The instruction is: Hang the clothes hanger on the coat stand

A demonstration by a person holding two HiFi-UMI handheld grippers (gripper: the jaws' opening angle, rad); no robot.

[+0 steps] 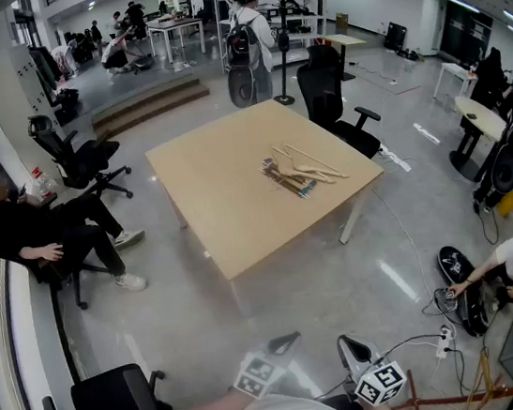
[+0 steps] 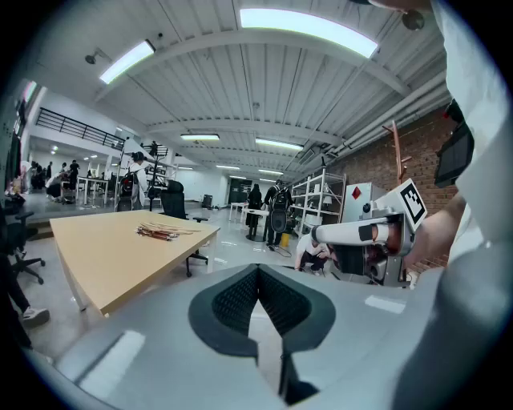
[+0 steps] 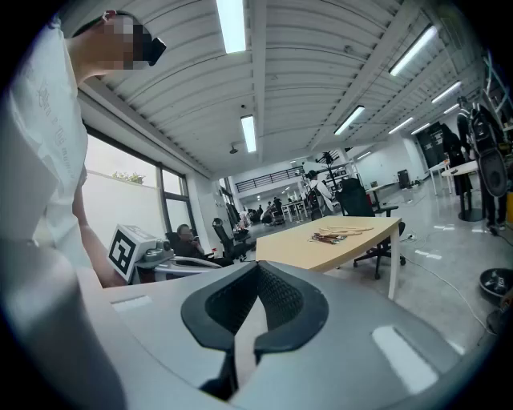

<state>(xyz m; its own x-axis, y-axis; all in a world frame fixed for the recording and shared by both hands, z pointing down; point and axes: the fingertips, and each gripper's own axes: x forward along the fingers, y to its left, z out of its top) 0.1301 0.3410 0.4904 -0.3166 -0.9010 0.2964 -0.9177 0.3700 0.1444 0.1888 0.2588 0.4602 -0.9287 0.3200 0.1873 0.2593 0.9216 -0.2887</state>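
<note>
Hangers (image 1: 301, 172) flat, diag. across tbl (image 1: 226, 189)

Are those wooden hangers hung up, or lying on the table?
Lying down: the hangers sit in a flat pile on the table, with none hung on anything.

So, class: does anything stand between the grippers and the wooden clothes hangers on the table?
Nothing visible does. Only bare grey floor and tabletop lie between the left gripper, the right gripper and the pile of wooden clothes hangers on the light wooden table.
</note>
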